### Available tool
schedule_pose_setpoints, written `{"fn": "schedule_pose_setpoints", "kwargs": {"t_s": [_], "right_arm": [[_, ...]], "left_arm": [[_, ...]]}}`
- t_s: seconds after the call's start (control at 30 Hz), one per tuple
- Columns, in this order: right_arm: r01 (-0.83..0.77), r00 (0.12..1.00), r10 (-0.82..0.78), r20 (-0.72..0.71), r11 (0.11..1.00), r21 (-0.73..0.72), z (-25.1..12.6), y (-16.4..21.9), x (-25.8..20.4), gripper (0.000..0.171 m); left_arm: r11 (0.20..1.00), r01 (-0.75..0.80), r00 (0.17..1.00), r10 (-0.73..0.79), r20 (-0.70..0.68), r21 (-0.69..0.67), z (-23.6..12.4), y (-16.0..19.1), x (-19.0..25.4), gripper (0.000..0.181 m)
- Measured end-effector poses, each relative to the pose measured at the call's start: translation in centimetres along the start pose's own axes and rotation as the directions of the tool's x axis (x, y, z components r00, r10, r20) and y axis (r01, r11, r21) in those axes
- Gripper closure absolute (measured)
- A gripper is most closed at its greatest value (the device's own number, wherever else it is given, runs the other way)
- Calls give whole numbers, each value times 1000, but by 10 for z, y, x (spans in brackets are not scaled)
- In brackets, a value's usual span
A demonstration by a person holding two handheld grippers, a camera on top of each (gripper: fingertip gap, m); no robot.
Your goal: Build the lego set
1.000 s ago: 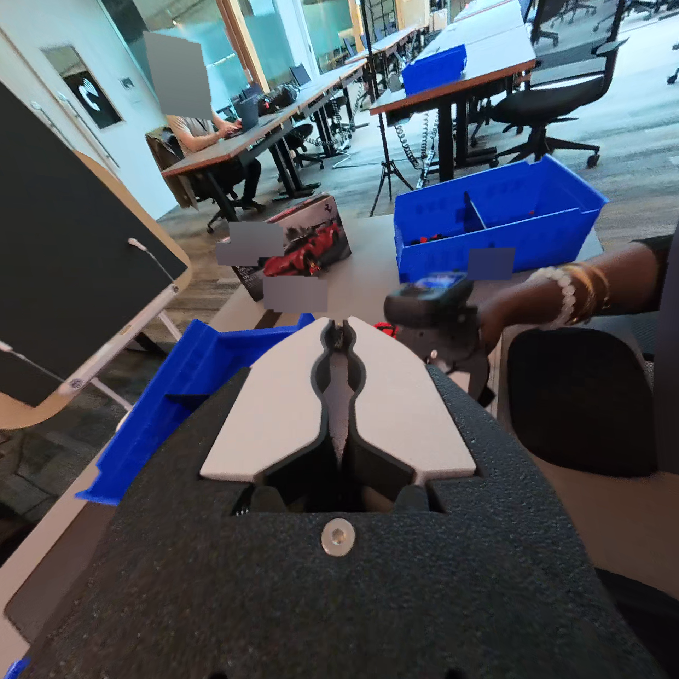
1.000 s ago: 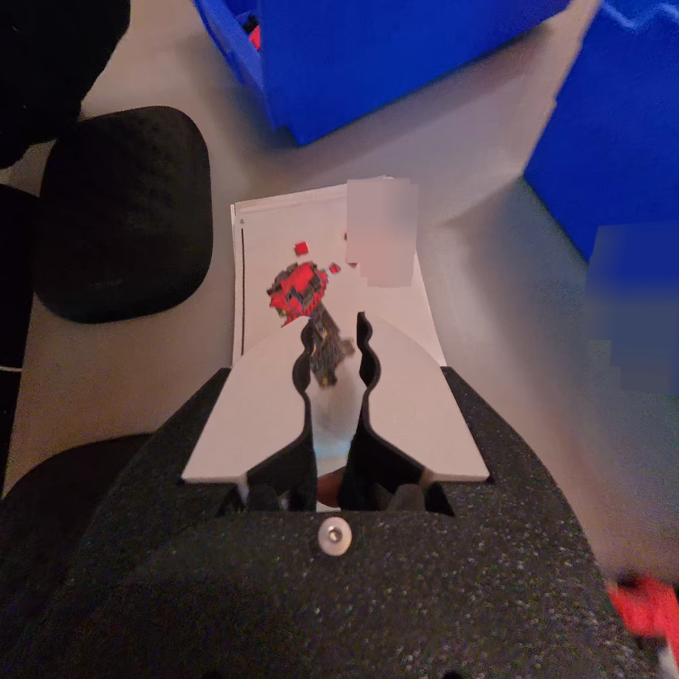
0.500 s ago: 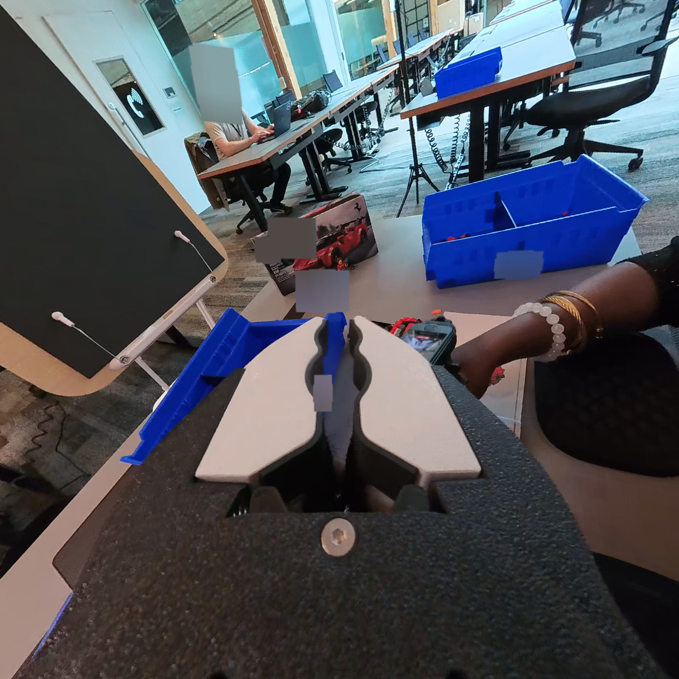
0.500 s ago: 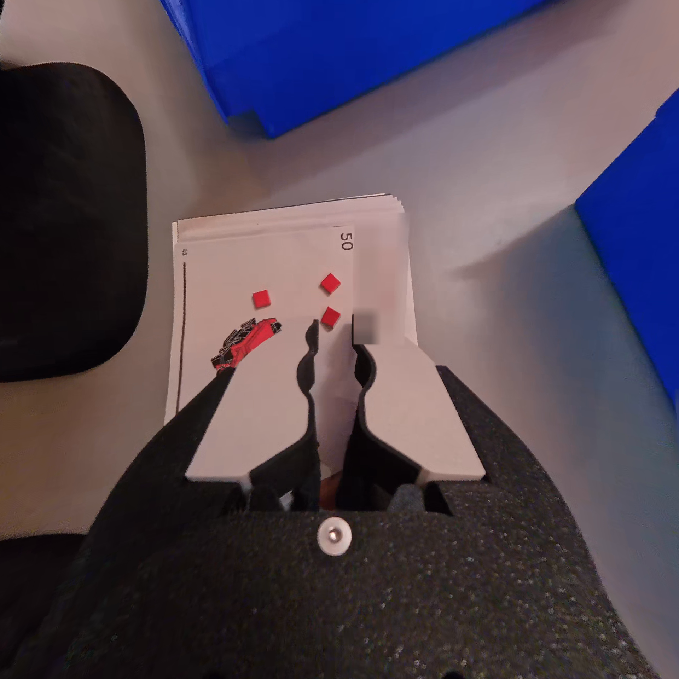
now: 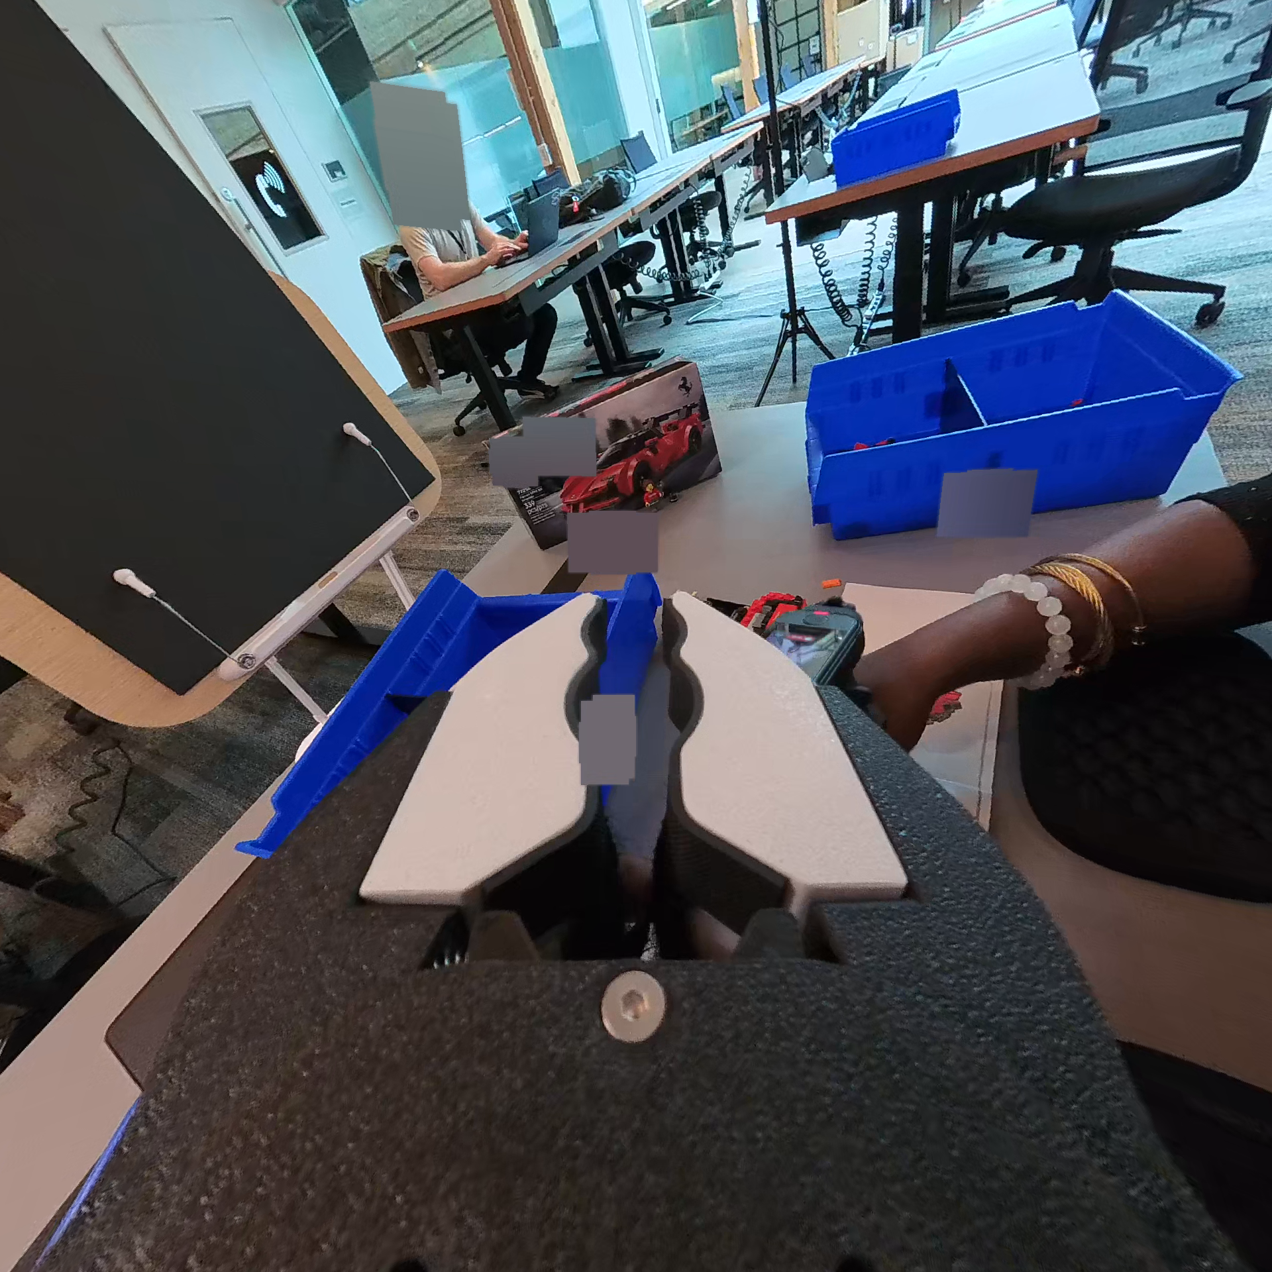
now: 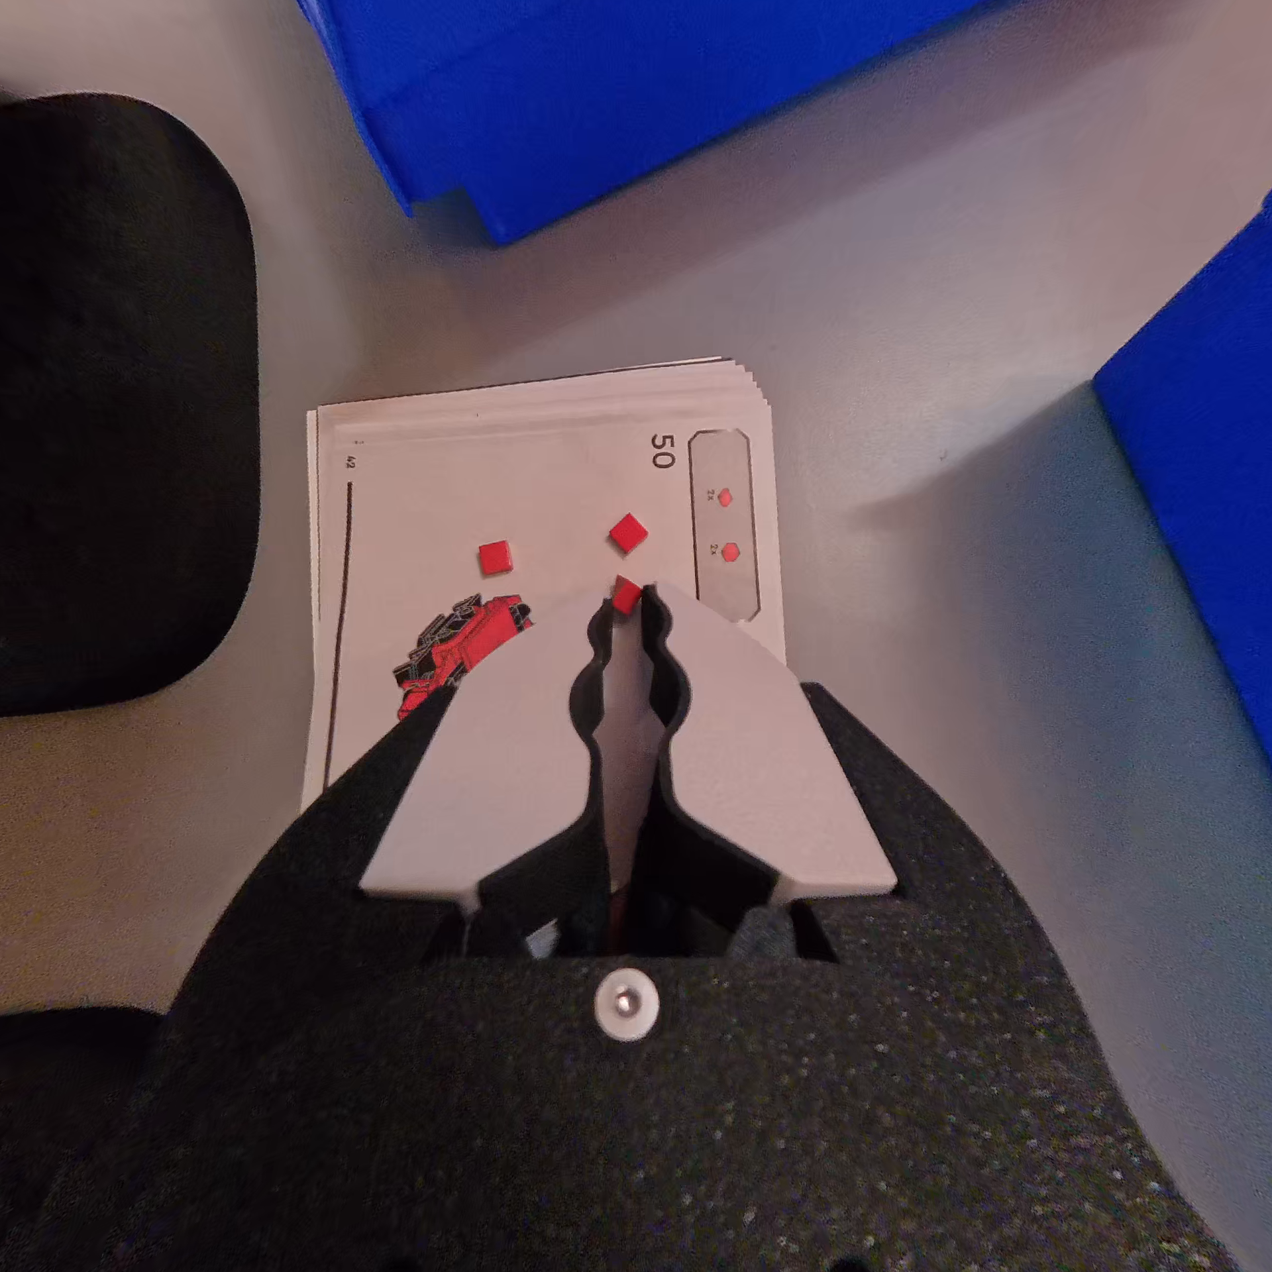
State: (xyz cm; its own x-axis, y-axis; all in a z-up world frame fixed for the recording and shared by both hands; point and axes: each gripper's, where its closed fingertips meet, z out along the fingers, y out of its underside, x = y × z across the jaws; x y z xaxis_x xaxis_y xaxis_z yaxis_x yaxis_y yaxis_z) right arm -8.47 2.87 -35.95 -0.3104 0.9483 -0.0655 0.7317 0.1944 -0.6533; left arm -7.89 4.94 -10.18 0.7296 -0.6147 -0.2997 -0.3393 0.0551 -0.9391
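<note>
Right gripper | was wider, now narrowed around small red square tile on white instruction booklet | pick starting; left gripper nearly closed, empty

Three loose red tiles on one instruction booklet — two blue bins on the bench, one set box.

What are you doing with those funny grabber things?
A person is building a Lego car with two hand-held grippers. The right gripper is closed on one small red square tile lying on the open white instruction booklet; two more red tiles lie loose nearby. The left gripper hovers above the grey table, shut and empty.
</note>
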Motion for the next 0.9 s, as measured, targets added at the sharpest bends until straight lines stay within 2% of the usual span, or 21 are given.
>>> {"fn": "schedule_pose_setpoints", "kwargs": {"t_s": [0.3, 0.5, 0.63, 0.7, 0.8, 0.9], "right_arm": [[-31, 999, 32, -23, 999, 44, -22, -5, 4, 163], [-71, 992, 78, -94, 994, 80, -59, 2, 9, 163], [-116, 956, 140, -258, 988, 106, -125, 25, 28, 163], [-151, 901, 205, -382, 975, 165, -180, 37, 44, 163], [-207, 806, 326, -495, 937, 280, -260, 55, 55, 164], [-225, 734, 358, -578, 930, 289, -300, 77, 54, 163]], "left_arm": [[1000, -11, 1000, 12, 14, -15, 2, 3, -1, 165], [999, -15, 1000, 15, -10, -36, 11, 7, 6, 164], [999, 51, 998, -51, -41, 4, 35, 6, 21, 159], [994, 101, 991, -97, -87, 38, 57, 7, 37, 155], [991, 132, 984, -127, -123, 32, 91, 15, 57, 150], [989, 148, 979, -147, -141, 0, 120, 22, 62, 147]]}}
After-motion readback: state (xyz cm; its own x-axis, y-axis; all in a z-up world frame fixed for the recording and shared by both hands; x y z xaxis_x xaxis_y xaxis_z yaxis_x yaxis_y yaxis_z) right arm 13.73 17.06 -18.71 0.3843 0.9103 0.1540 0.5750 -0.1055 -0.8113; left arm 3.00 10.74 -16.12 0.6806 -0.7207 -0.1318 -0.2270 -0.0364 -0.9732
